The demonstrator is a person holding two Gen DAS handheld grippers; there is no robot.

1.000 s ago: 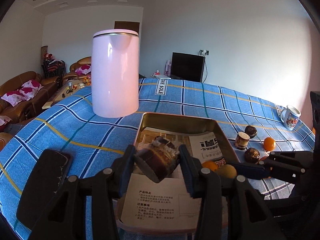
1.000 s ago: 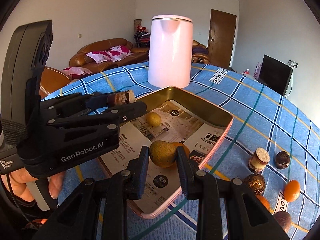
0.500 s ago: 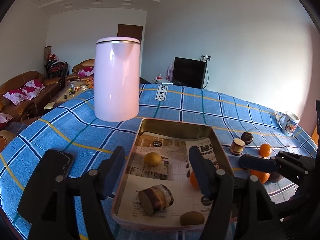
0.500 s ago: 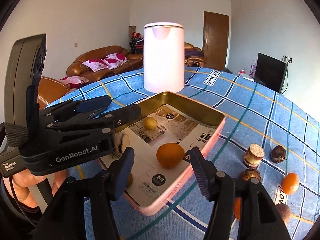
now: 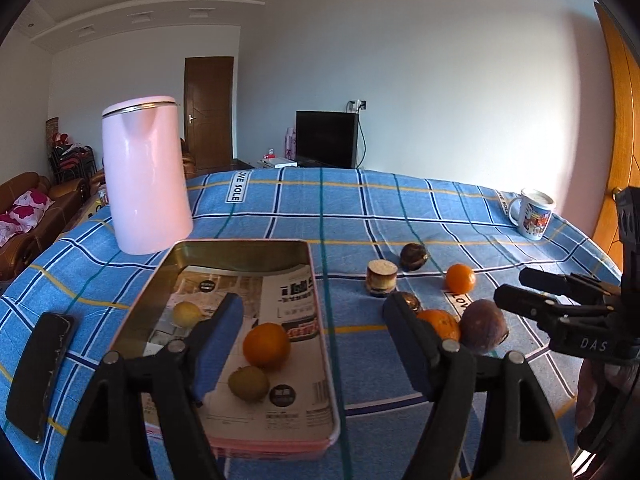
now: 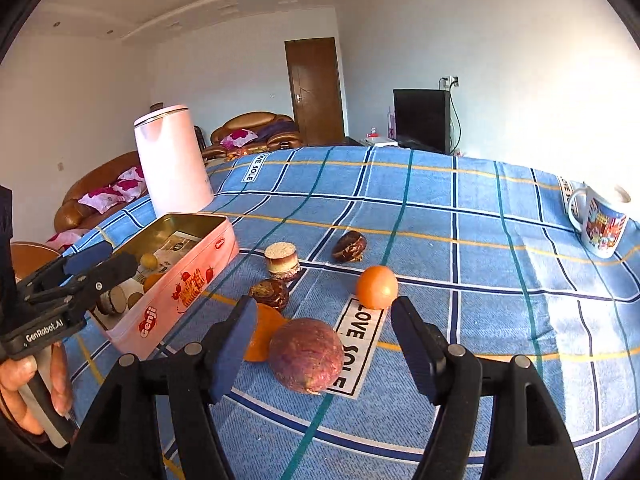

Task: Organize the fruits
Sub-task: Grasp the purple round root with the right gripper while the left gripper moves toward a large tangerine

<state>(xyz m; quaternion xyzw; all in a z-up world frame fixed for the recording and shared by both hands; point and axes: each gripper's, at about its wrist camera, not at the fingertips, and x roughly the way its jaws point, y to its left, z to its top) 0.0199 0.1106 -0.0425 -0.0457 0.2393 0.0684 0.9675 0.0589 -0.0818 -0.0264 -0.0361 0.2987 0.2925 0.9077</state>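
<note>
A: Right claw (image 6: 324, 344): jaws opening, empty. Nearest item?
B: Purple fruit (image 6: 306, 355), at 12 o'clock just ahead on the cloth, roundish, no clear long axis.
A: Left claw (image 5: 312, 344)?
B: Jaws opening, empty, over the tin (image 5: 316, 276); farther off. An orange (image 6: 262, 338) is half hidden at 10 o'clock.

A pink kettle (image 5: 146, 176), a mug (image 5: 534, 213) and a phone (image 5: 38, 368) sit on the checked cloth (image 5: 352, 208).

free: bare worktop (image 6: 460, 280) toward mug (image 6: 598, 224) | blocked: kettle (image 5: 146, 176) behind tin (image 5: 240, 249); passion fruit (image 6: 306, 355) before right tongs (image 6: 324, 344)
</note>
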